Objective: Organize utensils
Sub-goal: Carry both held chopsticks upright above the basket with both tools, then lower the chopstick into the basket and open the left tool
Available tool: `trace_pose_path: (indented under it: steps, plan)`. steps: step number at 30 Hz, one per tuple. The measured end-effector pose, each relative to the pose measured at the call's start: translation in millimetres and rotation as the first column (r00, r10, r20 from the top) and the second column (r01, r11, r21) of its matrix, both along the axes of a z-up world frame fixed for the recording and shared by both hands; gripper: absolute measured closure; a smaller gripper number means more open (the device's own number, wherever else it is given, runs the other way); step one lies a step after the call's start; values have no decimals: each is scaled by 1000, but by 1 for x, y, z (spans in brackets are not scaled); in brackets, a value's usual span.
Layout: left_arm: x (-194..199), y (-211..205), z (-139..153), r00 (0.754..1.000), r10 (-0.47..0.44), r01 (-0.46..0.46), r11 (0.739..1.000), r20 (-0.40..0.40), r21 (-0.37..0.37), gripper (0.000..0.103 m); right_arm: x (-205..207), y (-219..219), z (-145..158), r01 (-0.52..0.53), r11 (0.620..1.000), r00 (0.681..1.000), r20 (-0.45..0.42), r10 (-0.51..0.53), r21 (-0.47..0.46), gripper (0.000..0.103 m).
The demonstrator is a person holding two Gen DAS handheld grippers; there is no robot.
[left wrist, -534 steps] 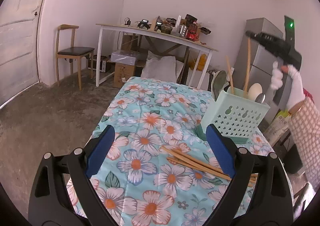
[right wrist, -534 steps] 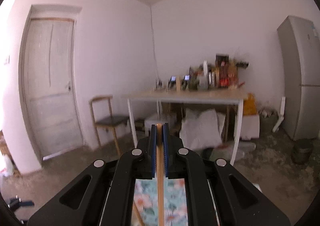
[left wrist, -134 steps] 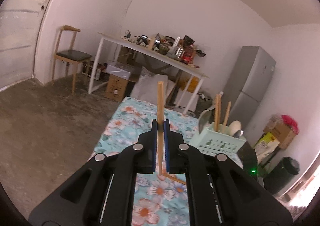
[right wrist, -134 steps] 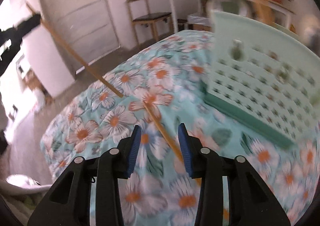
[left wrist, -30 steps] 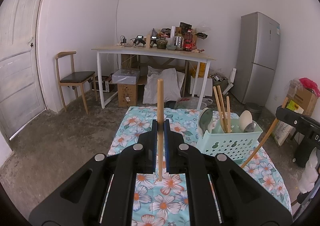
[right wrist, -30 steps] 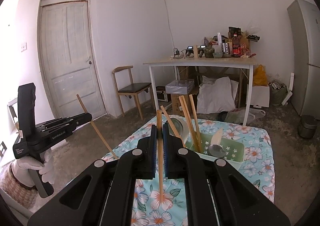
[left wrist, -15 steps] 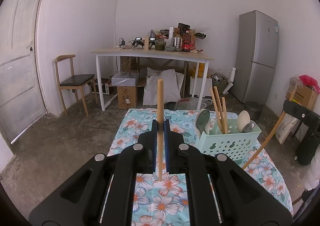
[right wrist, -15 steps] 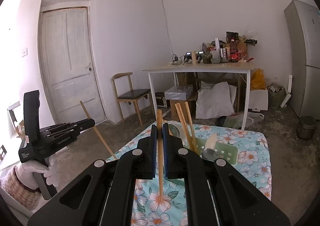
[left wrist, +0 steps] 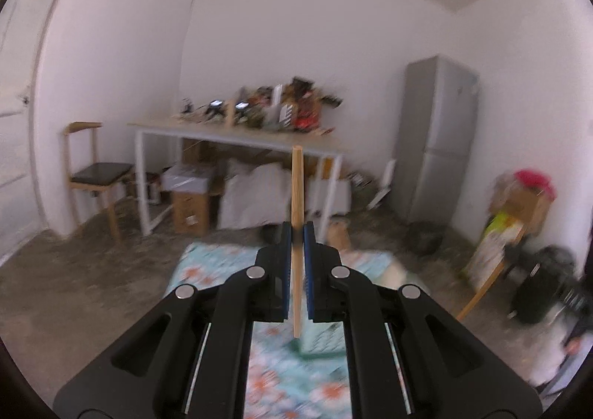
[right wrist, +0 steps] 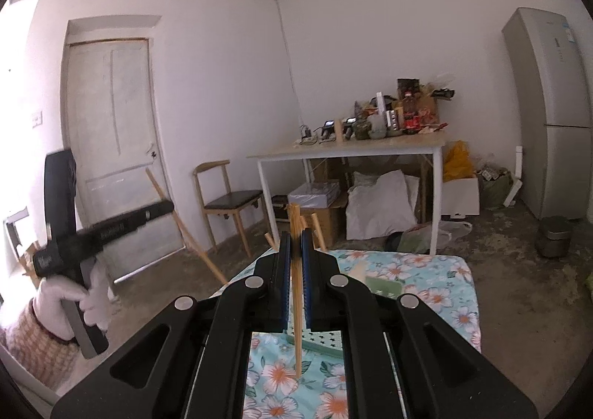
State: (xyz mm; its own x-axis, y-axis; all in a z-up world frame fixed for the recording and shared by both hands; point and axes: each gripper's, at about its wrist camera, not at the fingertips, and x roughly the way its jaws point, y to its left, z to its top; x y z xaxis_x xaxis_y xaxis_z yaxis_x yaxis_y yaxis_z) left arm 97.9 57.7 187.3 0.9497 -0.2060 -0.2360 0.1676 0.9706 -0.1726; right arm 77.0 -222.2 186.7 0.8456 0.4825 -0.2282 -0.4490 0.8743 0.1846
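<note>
— Above the cloth (right wrist: 426, 270), mid-carry. Left gripper (left wrist: 296, 244) pinched almost fully closed on the left stick (left wrist: 297, 189): held upright, top end well above the pads, bottom end hanging in front of the blurred basket (left wrist: 322, 341).

— And the right gripper (right wrist: 295, 252)?

— Same story. Clamped tight on the right stick (right wrist: 296, 307), upright too, lower tip over the cloth, just short of the basket wall.

— So which step?

— By the look of it, ferrying both sticks to the basket. Neither dropped in yet. Standing sticks (right wrist: 317, 230) already inside, poking up behind the right fingers.

— Next move?

— Probably: bring one tip over the open top, clear of the standing sticks, lower it in, then spread the pads and let go. Better one side at a time, to keep the two grippers from crossing.

— Anything to mind?

— Keeping each stick vertical on the way down. Otherwise a fair chance of catching the rim or knocking the standing sticks.
</note>
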Motion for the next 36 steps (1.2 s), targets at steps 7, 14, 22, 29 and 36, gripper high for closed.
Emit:
trace_pose_path:
  steps: [7,14,22,29,36]
  plan:
    - [25,-18,31,983,-131,146,983,128,-112,98,-5,-17,6,43,999,999,16,-44,30,97]
    - [59,-41,33,980,-146,163,979,137,-121,98,4,-29,8,56,998,998,15,-57,42,97]
    - [61,-55,41,976,-140,161,979,169,-121,98,18,-38,-4,48,995,999,-16,-47,83,97]
    - [83,-77,7,986,-127,138,986,110,-95,98,22,-43,-7,49,995,999,-28,-47,86,97]
    - [111,-87,-47,984,-177,171,973,-32,-154,84,22,-43,-7,62,995,998,-37,-60,73,97]
